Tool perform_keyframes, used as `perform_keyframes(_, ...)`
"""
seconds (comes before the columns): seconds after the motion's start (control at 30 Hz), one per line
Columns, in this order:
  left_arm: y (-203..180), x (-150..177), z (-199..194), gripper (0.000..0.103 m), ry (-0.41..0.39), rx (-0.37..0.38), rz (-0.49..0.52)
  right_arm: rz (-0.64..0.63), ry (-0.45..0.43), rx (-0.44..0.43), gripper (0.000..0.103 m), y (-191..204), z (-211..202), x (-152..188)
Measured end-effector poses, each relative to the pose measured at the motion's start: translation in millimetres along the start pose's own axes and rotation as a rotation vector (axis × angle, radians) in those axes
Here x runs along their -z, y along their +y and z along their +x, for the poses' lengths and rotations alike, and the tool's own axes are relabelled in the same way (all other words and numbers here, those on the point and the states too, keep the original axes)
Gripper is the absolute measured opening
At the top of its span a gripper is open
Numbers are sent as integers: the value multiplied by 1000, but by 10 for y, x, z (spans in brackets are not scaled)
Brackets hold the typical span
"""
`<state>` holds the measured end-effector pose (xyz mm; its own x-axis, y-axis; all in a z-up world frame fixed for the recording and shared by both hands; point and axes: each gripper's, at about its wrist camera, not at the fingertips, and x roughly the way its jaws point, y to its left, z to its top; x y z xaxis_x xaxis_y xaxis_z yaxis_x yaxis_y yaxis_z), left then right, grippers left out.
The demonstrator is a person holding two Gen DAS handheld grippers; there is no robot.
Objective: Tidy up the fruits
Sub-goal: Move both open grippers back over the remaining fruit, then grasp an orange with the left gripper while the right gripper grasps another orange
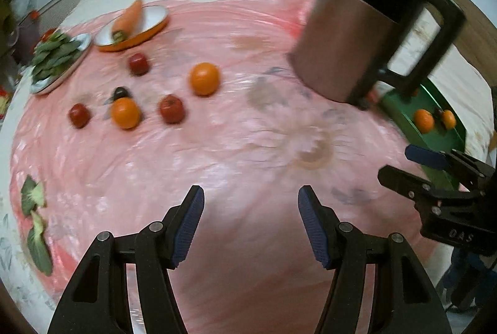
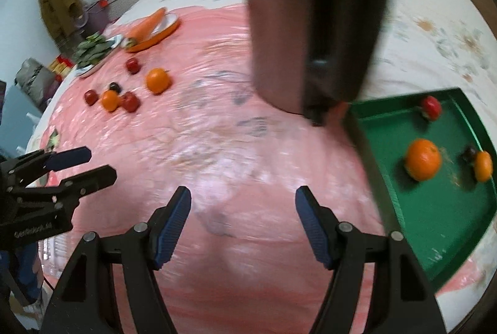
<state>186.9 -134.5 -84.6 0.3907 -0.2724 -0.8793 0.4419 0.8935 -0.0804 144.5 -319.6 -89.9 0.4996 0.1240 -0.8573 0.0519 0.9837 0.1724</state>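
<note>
left gripper (image 1: 251,222) wide, empty | right gripper (image 2: 243,222) wide, empty | green tray (image 2: 435,219): two oranges, one red fruit, one dark fruit | pink cloth (image 1: 248,154): two oranges, three red fruits, one dark fruit | orange dish (image 1: 155,23): one carrot (image 1: 127,19)

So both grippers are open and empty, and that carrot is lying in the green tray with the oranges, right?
Not quite. The carrot lies in the orange-rimmed dish at the far side, as the left wrist view shows. The green tray holds oranges, a red fruit and a dark one. The left gripper and right gripper are indeed open and empty.
</note>
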Motion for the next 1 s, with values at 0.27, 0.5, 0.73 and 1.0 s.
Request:
perform_keyframes(0.27, 544, 11, -8, 57, -4, -58, -85, -76, 6, -70, 103, 443, 242, -223)
perform_keyframes(0.5, 885, -85, 55, 57, -9, -92, -150, -119, -9, -115, 103, 680, 414, -469)
perform_keyframes(0.73, 1145, -321, 156, 57, -40, -119, -205, -141, -24, -135, 103, 804, 601, -731)
perform_keyframes(1.0, 1369, -541, 329, 57, -57, -139, -272, -181, -44, -152, 103, 921, 800, -1037)
